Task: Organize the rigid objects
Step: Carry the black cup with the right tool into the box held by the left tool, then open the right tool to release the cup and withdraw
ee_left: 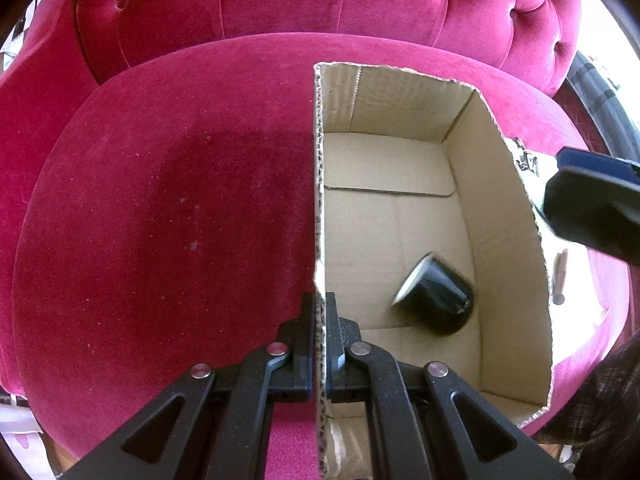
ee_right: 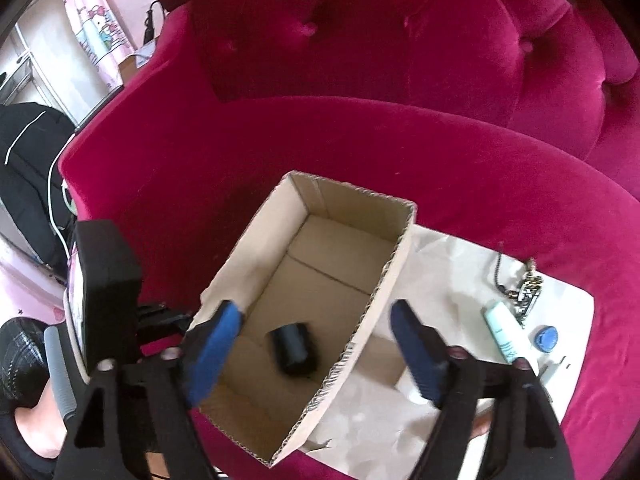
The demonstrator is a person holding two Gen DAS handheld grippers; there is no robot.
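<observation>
An open cardboard box (ee_left: pixel 400 168) stands on a pink velvet seat (ee_left: pixel 160 220). My left gripper (ee_left: pixel 320 312) is shut on the box's left wall, one finger outside and one inside. A black cylinder (ee_left: pixel 434 296) lies on its side on the box floor, slightly blurred. In the right wrist view my right gripper (ee_right: pixel 316 312) hangs open above the box (ee_right: pixel 384 280), its blue pads wide apart and nothing between them. The black cylinder (ee_right: pixel 294 350) lies below, clear of the pads. One finger (ee_left: pixel 588 200) of the right gripper shows at the box's right side.
A white sheet (ee_right: pixel 460 280) lies on the seat to the right of the box, carrying a teal tube (ee_right: pixel 504 332), a blue cap (ee_right: pixel 546 338) and a metal chain (ee_right: pixel 528 292). The tufted sofa back (ee_left: pixel 320 0) rises behind. Dark clothing (ee_right: pixel 28 168) sits at far left.
</observation>
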